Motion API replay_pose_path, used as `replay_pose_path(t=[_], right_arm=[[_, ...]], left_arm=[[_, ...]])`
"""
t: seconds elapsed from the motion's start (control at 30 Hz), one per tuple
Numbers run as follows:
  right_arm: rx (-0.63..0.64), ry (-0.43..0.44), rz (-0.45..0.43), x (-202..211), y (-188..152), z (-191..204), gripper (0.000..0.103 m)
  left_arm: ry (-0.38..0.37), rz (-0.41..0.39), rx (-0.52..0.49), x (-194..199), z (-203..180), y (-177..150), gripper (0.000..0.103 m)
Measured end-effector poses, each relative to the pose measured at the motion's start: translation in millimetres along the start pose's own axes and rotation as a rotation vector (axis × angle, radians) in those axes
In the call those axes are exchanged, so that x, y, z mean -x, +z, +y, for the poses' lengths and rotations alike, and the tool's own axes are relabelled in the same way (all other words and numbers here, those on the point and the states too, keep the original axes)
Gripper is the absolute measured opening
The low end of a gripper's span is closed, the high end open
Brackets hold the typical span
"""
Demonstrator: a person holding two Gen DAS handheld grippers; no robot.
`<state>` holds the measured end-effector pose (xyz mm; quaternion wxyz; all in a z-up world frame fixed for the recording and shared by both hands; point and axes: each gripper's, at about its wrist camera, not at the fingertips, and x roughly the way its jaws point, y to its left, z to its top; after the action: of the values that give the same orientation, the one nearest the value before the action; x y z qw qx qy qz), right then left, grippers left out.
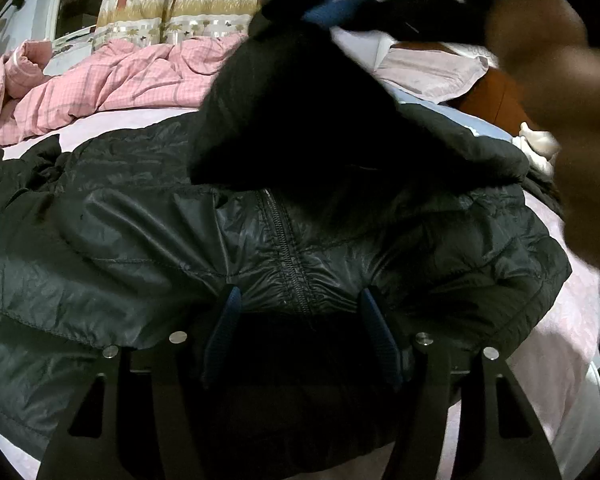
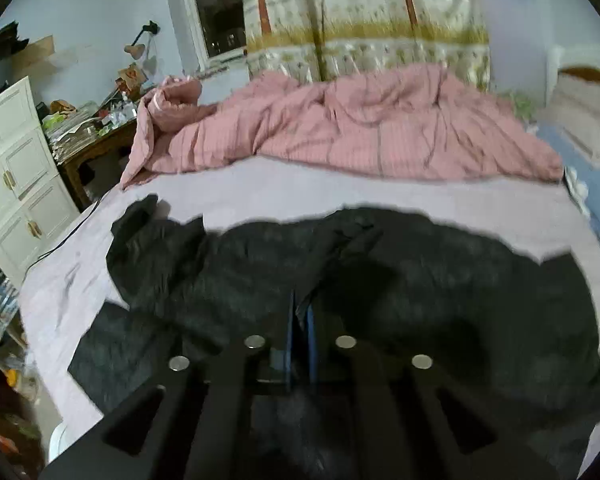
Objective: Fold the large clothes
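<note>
Both hand-held tools share one build. The left gripper [image 1: 300, 300] has black slotted arms, round silver screw heads near its finger bases, and dark blue ribbed pads [image 1: 380, 332]. The right gripper [image 2: 300, 308] matches: black slotted arms, four silver screws, blue pads.

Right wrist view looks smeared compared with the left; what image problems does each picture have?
Right wrist view: motion blur smears the black jacket and pink quilt; fisheye bends the room edges. Left wrist view: the jacket's zipper is sharp, but a dark fold hanging near the lens loses all detail, and a blurred hand fills the upper right corner.
</note>
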<state>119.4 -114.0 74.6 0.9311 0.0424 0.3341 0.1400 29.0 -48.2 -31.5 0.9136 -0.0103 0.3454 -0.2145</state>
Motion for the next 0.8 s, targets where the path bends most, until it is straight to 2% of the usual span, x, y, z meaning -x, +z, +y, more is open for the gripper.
replay_pose_path(t=[0.07, 0.1, 0.3, 0.37, 0.43, 0.47, 0.63, 0.73, 0.8], right_arm=[[0.001, -0.021, -0.056, 18.9, -15.3, -10.2, 0.059], [-0.001, -0.043, -0.098, 28.7, -20.2, -14.3, 0.062], [-0.115, -0.162, -0.194, 71.0, -51.4, -61.0, 0.062], [-0.172, -0.202, -0.214, 81.6, -66.1, -80.3, 0.062], [-0.212, -0.228, -0.226, 88.9, -79.8, -95.1, 0.062], [-0.226, -0.239, -0.234, 90.4, -89.9, -103.3, 0.062], [-0.199, -0.290, -0.184, 74.8, -106.2, -116.4, 0.062], [-0.184, -0.283, -0.157, 65.8, -109.7, -118.8, 0.062], [-0.176, -0.271, -0.113, 57.6, -114.0, -120.7, 0.062]], left_arm=[[-0.001, 0.000, 0.000, 0.2, 0.1, -0.3, 0.062], [-0.001, 0.000, 0.001, 0.1, 0.2, -0.1, 0.062], [0.002, -0.004, 0.000, -0.1, 0.2, -0.5, 0.064], [-0.019, -0.014, 0.007, 3.7, 2.8, -1.9, 0.067], [-0.026, -0.045, 0.015, 11.8, 5.6, -1.9, 0.071], [-0.004, -0.073, 0.004, 19.6, 3.5, -2.1, 0.071], [0.105, -0.248, -0.107, 61.2, -22.4, 7.1, 0.082], [0.134, -0.290, -0.094, 73.5, -22.7, 24.4, 0.087], [0.134, -0.282, -0.062, 73.3, -14.9, 36.2, 0.090]])
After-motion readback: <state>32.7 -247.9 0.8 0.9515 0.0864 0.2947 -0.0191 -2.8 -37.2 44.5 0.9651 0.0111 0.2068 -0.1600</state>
